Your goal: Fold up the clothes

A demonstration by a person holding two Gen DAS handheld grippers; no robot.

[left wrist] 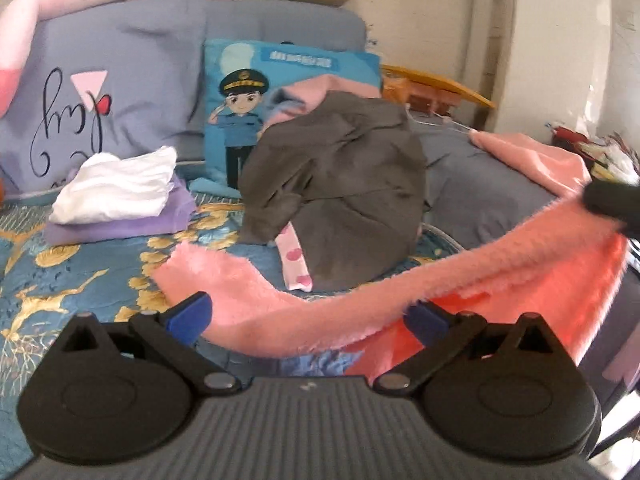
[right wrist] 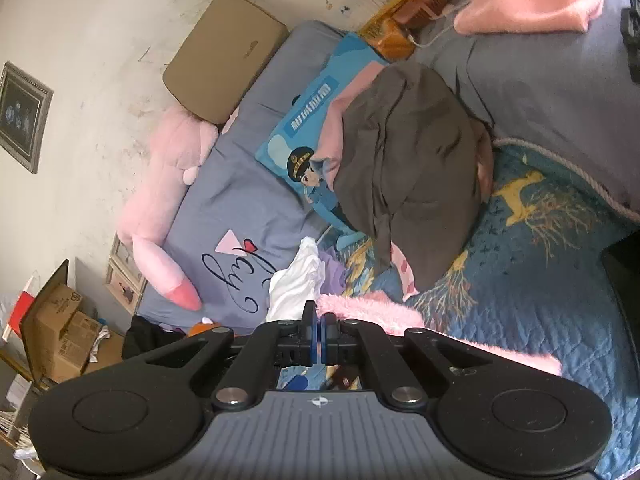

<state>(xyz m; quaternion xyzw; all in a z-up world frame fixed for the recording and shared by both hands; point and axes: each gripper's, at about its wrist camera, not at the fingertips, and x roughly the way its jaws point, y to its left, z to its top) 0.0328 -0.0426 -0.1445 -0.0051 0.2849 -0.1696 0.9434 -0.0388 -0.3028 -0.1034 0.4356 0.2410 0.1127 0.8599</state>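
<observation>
Lying across a blue bedspread patterned with gold deer, a fluffy pink garment is stretching in a sagging band from the lower left of the left wrist view up toward the right edge, where a dark blurred shape, seemingly the other gripper, is meeting it. The left gripper is standing with its blue-tipped fingers spread wide apart, released, and the pink band is passing in the gap between them without either pad visibly pressing on it. The right gripper is clenched, its two blue pads nearly together and pinching a fuzzy edge of that same pink garment, which is trailing off to the right over the bedspread.

As for containers, cardboard boxes are sitting on the floor at the left of the right wrist view; what is in them I cannot tell.

Behind the pink garment, a crumpled grey jacket is heaping over other clothes, with a pink sock dotted with hearts poking out below it. To its left, a folded white cloth is resting on a folded purple one. A blue cushion showing a cartoon officer is leaning against a grey-blue pillow, and a pink plush toy is lying along the wall.
</observation>
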